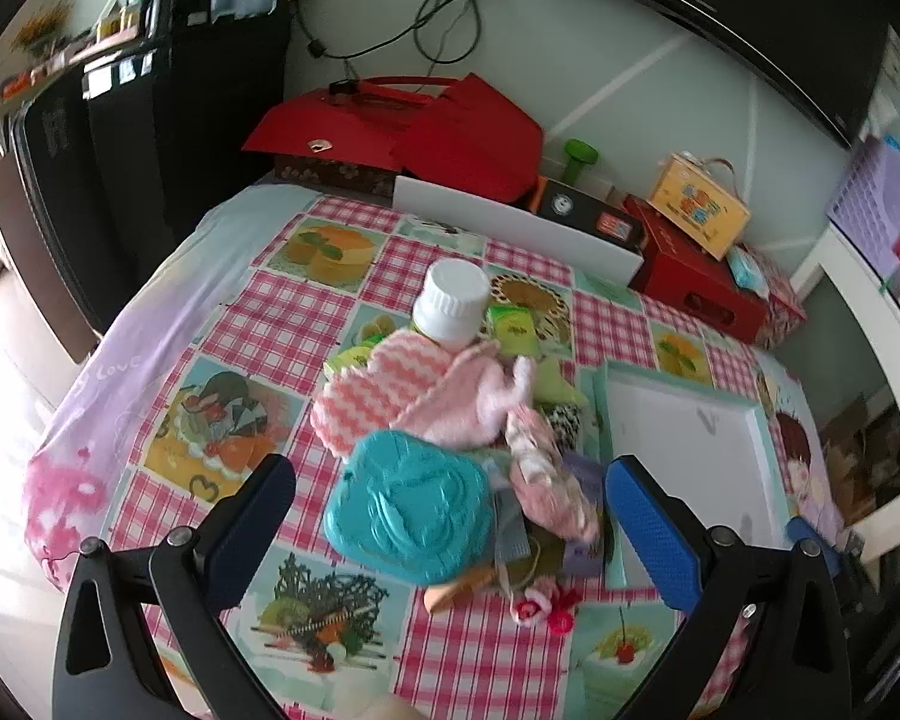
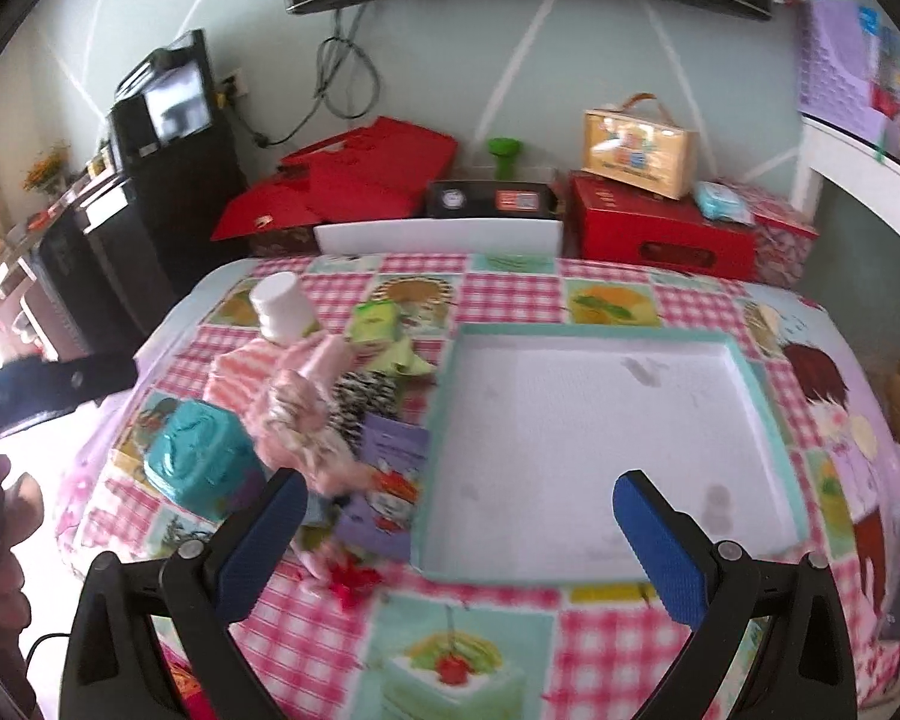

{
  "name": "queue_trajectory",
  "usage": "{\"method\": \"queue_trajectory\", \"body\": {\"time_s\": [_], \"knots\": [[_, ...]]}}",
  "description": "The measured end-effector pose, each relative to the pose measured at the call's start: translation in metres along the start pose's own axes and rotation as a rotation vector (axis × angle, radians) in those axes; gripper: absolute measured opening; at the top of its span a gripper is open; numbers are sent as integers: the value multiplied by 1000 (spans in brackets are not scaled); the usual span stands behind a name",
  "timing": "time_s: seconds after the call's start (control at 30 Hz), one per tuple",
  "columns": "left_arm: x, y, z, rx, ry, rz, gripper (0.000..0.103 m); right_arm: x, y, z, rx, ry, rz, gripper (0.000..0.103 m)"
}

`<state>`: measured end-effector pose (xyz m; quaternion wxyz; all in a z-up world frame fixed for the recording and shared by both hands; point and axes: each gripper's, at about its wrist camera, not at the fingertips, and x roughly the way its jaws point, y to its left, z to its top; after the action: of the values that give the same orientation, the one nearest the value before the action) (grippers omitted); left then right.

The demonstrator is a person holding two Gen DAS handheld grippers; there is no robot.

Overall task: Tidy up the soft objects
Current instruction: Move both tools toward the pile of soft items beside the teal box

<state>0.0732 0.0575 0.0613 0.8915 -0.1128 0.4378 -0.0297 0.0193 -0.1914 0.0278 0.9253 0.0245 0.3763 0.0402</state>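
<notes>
Left wrist camera: sits above near edge of table (image 1: 354, 300), looks down and forward over pile of things in table's middle, close to teal box (image 1: 411, 501).

Right wrist camera: also above near edge, further right, faces far edge and wall, right over white tray (image 2: 600, 420).

Both see same table, tray, teal box, white bottle (image 1: 450, 300), red boxes (image 1: 426, 132) past far edge.

Right view catches left gripper (image 2: 54, 387) at left side.
</notes>
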Motion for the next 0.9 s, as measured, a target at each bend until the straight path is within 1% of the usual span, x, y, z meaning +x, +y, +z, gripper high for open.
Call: {"method": "queue_trajectory", "body": {"time_s": [0.1, 0.2, 0.27, 0.33, 0.4, 0.47, 0.53, 0.6, 0.73, 0.83, 0.9], "knots": [[11, 8, 12, -36, 20, 18, 103, 16, 15, 10, -13, 29, 53, 103], [23, 15, 20, -73, 37, 11, 103, 32, 29, 15, -31, 65, 87, 102], [31, 16, 22, -80, 52, 10, 103, 45, 42, 17, -57, 95, 103, 101], [39, 15, 25, -66, 78, 31, 103, 58, 50, 17, -83, 127, 115, 99], [47, 15, 28, -50, 117, 80, 103, 70, 57, 17, -94, 166, 129, 95], [58, 17, 31, -53, 171, 101, 103, 80, 60, 17, -92, 202, 148, 93], [65, 20, 31, -56, 198, 90, 103, 91, 63, 17, -87, 236, 181, 89], [71, 22, 33, -61, 209, 101, 103, 99, 65, 18, -85, 259, 194, 88], [82, 23, 36, -86, 238, 95, 103, 111, 68, 20, -78, 306, 216, 85], [89, 20, 38, -87, 254, 107, 103, 124, 71, 21, -89, 342, 213, 83], [94, 18, 39, -88, 260, 119, 103, 132, 70, 21, -83, 369, 226, 74]]}}
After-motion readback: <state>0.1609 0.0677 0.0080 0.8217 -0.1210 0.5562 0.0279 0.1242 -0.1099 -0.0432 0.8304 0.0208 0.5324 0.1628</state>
